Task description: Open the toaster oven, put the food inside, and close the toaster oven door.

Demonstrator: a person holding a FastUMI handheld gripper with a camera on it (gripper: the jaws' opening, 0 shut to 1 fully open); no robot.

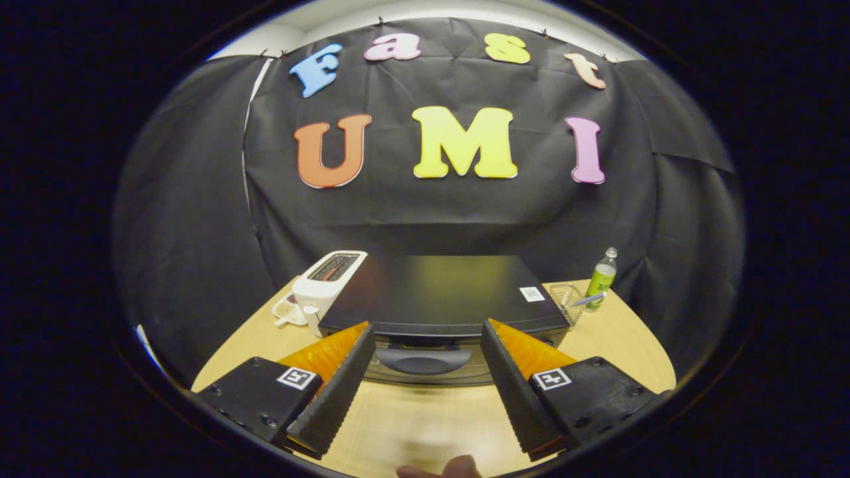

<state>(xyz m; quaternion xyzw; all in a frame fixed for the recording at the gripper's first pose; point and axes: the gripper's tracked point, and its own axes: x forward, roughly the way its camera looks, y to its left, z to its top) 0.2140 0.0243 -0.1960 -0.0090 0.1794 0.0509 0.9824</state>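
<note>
Black toaster oven (441, 292) sits mid-frame on the wooden table (425, 418), door shut; I see my gripper (428, 335) spread wide, empty, flanking its handle (423, 360) lower centre.

From up here the toaster oven (438, 295) shows mostly its dark top; its door, down to the handle (422, 360), is partly covered by the spread fingers of the gripper (425, 342). What's in the little dish (285, 309) behind the white toaster (325, 282) is too small to tell. A fingertip (441, 469) is cut off nearest us.
</note>
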